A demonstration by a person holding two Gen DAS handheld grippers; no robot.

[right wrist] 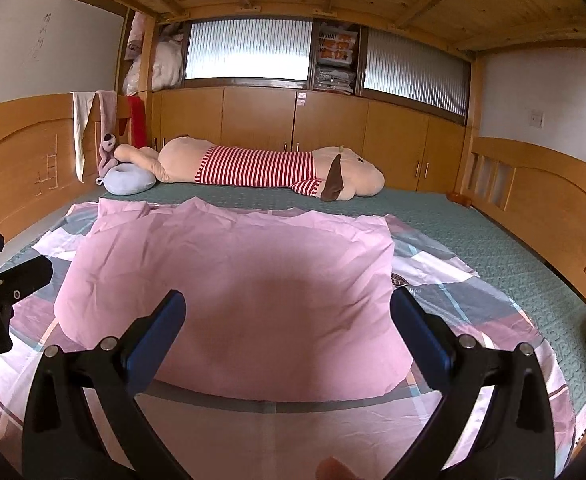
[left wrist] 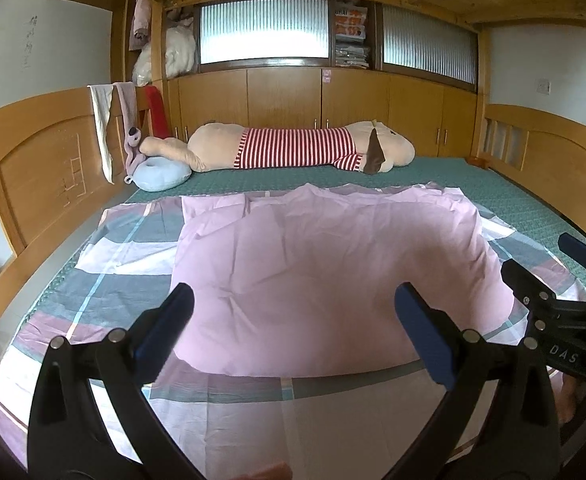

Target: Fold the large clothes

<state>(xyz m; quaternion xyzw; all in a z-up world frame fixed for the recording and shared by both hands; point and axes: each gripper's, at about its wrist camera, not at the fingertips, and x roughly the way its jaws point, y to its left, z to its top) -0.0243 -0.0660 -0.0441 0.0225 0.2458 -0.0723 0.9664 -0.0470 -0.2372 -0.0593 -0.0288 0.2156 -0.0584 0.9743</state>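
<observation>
The bed (left wrist: pixel 513 184), covered in a green patterned mat, fills the space ahead of both grippers; its wooden headboard (left wrist: pixel 41 168) stands off to the left and a wooden footboard (right wrist: pixel 541 196) to the right. Spread flat on the mat lies a large checked sheet (left wrist: pixel 125 280) in pink, grey and white, reaching beneath both grippers and out past them on either side; on top of it, directly ahead of and between the fingers, rests a folded pink layer (left wrist: pixel 313 260) of the same cloth, its near edge rounded and just beyond the fingertips, its far edge rumpled. Beyond the cloth, well apart from the grippers, a long plush toy (left wrist: pixel 293 148) in a red-and-white striped shirt lies along the far side of the bed; a pale blue ring cushion (left wrist: pixel 161 174) sits at its left end. The left gripper (left wrist: pixel 293 320) hovers above the cloth with jaws spread wide, grasping nothing; the right gripper (right wrist: pixel 289 328) beside it is likewise released, fingers apart over the pink layer, empty.
</observation>
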